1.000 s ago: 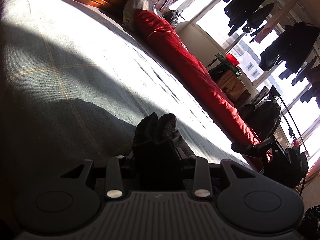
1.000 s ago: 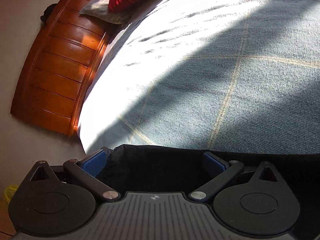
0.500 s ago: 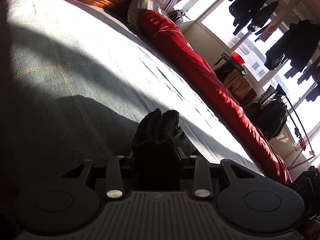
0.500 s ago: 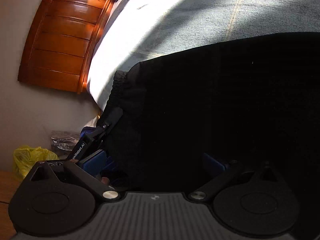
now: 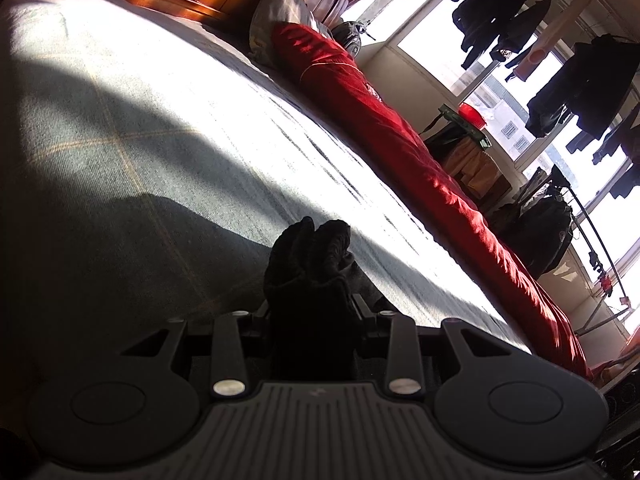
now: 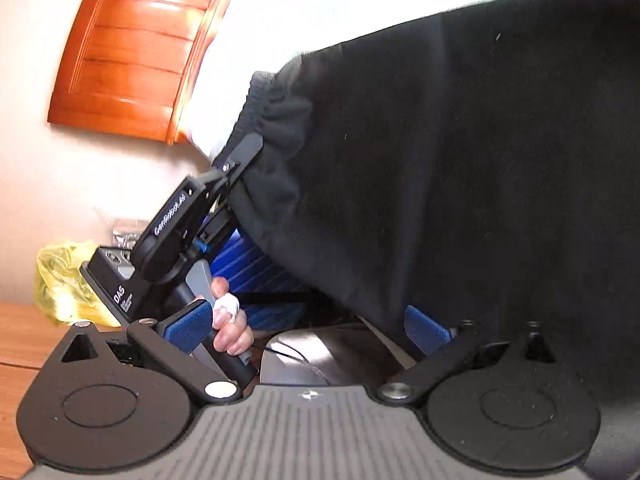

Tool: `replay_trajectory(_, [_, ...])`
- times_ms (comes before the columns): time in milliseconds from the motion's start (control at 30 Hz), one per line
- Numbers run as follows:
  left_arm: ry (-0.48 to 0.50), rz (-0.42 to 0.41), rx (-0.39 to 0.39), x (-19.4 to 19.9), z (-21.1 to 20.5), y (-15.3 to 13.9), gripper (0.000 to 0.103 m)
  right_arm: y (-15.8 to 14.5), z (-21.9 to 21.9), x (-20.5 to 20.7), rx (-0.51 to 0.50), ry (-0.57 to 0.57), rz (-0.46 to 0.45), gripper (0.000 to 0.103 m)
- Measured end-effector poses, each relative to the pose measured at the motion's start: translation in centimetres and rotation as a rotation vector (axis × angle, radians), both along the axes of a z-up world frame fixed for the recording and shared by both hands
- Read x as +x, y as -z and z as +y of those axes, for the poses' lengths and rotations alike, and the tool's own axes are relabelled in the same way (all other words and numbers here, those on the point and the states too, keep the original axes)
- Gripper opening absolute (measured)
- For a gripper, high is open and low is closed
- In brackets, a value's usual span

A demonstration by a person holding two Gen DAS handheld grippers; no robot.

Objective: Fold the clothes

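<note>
While the left tool (image 5: 312, 312) pinches a bunched edge of the one black garment (image 6: 460, 160) above the bed (image 5: 140, 140), the right tool (image 6: 308, 326) stands wide, gripping nothing. The cloth hangs from twelve to three o'clock of it; one hand (image 6: 230, 326) holds the left tool's handle.

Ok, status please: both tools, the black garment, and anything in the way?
Left tool shut on black garment, gathered hem. Right tool open, jaws wide, garment edge between them, pads not pressing. Bed ahead; nothing blocking.
</note>
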State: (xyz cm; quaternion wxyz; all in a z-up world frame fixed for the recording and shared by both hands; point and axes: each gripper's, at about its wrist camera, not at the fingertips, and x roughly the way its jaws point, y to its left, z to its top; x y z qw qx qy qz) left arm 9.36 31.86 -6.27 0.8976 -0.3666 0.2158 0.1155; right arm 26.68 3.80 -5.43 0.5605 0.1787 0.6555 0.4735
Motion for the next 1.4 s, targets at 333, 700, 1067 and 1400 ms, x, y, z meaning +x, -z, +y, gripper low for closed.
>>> replay_trajectory(333, [0.069,-0.051,0.072,0.1,-3.4,-3.8,0.026,-2.4,-9.5,5.0,0.05,0.267,-0.064,0.103])
replay_trajectory(700, [0.255,-0.095,0.094,2.3,-9.4,-7.9,0.026,-2.8,-16.1,7.2,0.124,0.396,-0.068,0.103])
replay_trajectory(1067, [0.492,-0.043,0.114,6.6,-16.2,-7.7,0.026,-2.7,-23.5,9.2,0.153,0.593,-0.08,0.103])
replay_trajectory(1400, [0.706,0.053,0.201,8.3,-22.0,-6.0,0.026,-1.8,-29.3,10.0,0.155,0.784,-0.094,0.103])
